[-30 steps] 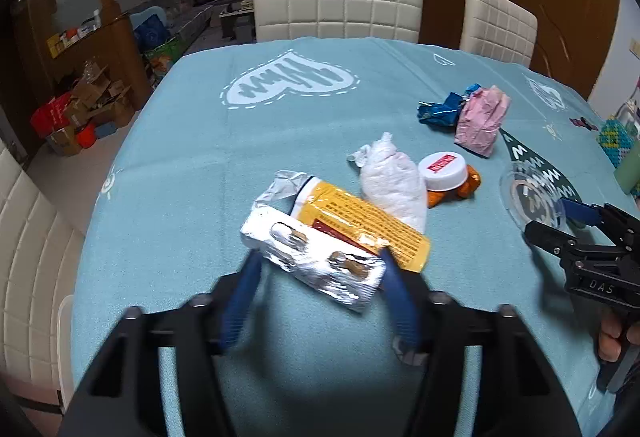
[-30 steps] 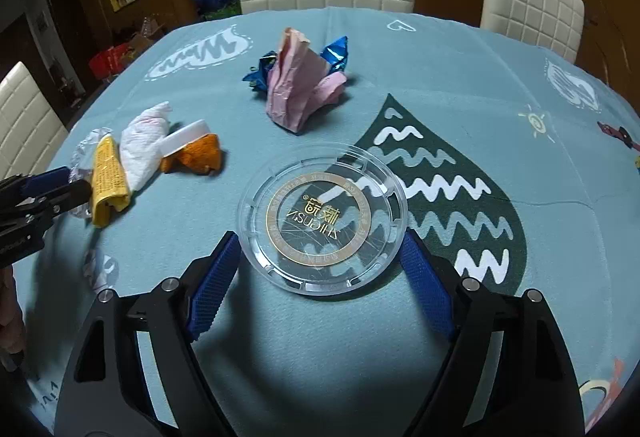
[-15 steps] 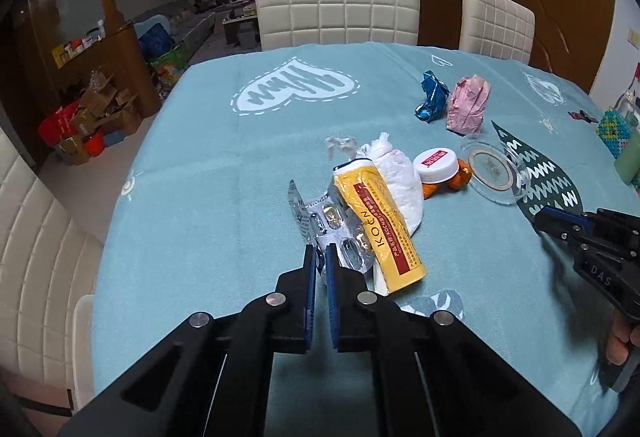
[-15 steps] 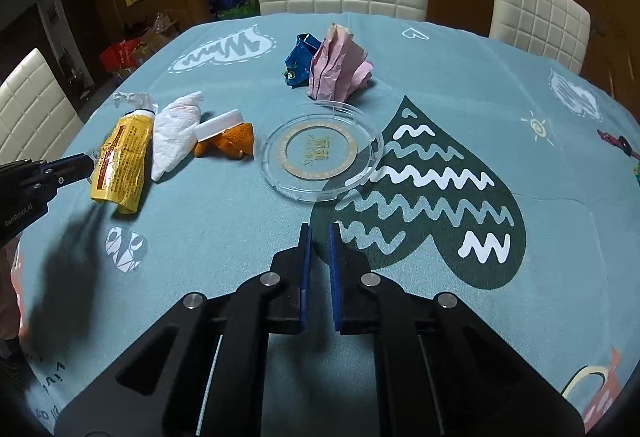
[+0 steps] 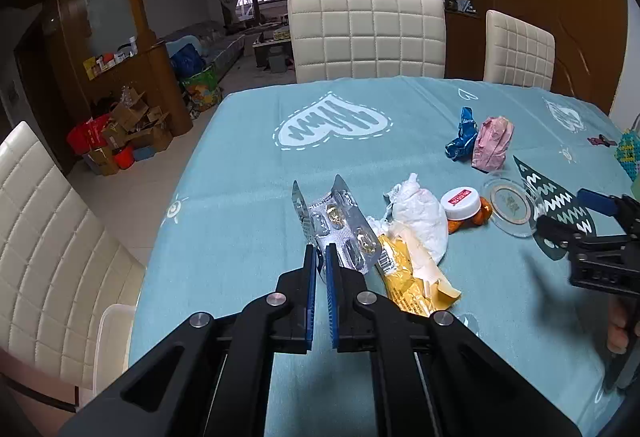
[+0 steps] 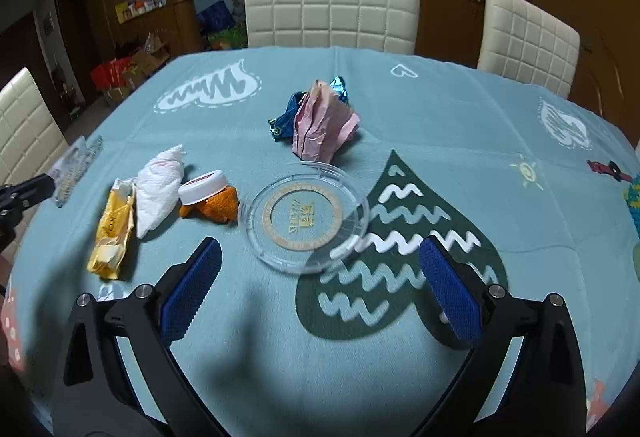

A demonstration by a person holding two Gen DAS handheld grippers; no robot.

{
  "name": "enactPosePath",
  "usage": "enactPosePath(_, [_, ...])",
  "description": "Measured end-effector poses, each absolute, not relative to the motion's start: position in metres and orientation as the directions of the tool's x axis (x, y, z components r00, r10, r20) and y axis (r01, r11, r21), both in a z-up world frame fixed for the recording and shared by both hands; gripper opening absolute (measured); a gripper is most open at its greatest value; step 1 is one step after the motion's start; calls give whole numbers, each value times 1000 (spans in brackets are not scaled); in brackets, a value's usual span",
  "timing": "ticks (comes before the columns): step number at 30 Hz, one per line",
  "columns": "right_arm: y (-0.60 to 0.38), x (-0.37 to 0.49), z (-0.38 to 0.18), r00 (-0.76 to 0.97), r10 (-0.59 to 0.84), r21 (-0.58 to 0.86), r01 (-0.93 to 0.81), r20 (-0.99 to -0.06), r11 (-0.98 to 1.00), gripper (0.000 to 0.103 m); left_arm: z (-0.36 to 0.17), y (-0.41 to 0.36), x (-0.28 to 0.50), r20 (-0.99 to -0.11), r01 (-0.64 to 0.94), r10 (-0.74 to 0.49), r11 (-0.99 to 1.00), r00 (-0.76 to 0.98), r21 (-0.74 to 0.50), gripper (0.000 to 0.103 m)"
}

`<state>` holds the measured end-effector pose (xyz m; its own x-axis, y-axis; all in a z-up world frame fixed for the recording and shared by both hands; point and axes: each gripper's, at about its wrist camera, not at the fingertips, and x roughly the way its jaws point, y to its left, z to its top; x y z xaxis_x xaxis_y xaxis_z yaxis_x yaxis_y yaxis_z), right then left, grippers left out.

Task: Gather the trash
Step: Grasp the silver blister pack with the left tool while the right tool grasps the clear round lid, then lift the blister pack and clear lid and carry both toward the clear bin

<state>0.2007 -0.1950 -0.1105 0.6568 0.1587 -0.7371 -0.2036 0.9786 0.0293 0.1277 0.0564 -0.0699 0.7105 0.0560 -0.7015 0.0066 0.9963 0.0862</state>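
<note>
Two claws work over a desk (image 5: 248, 165) covered in a light blue cloth with printed hearts and leaves. Nearest in the left wrist view, the left claw (image 5: 321, 257) is pinched tight on the lower edge of a silver pill blister pack (image 5: 340, 225), which stands up off the cloth and fans out above the blue pads. Just right of it lies a yellow wrapper (image 5: 408, 277), its torn end pale and open, and touching the wrapper's far side sits a crumpled white tissue (image 5: 420, 213). Beyond the tissue is a white bottle cap (image 5: 462, 202) with a red label, leaning on an orange scrap (image 5: 482, 211). Next to that rests a clear round plastic lid (image 5: 510, 205) with a gold ring printed on it. Farther back, a crumpled pink paper (image 5: 492, 143) and a blue foil wrapper (image 5: 462, 135) touch each other.

In the right wrist view, the right claw (image 6: 320, 277) is spread wide, empty, its blue pads held on either side of the near rim of the clear lid (image 6: 304, 217), above the cloth; whether they touch it is unclear. To its left lie the cap (image 6: 202, 188), orange scrap (image 6: 218, 206), tissue (image 6: 158, 189) and yellow wrapper (image 6: 112, 225). Cream padded chairs (image 6: 332, 1) stand at the far edge.
</note>
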Motion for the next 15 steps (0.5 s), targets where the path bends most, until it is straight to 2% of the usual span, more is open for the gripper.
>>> enactPosePath(8, [-175, 237, -135, 579, 160, 24, -236, -800, 971, 99, -76, 56, 135, -713, 18, 47, 996, 700, 83, 5])
enactPosePath(10, [-175, 239, -137, 573, 171, 41, -232, -802, 972, 87, -78, 56, 136, -717, 18, 48, 996, 696, 84, 6])
enactPosePath(15, [-178, 230, -135, 580, 171, 41, -231, -796, 972, 86, -78, 57, 134, -718, 22, 45, 996, 695, 84, 5])
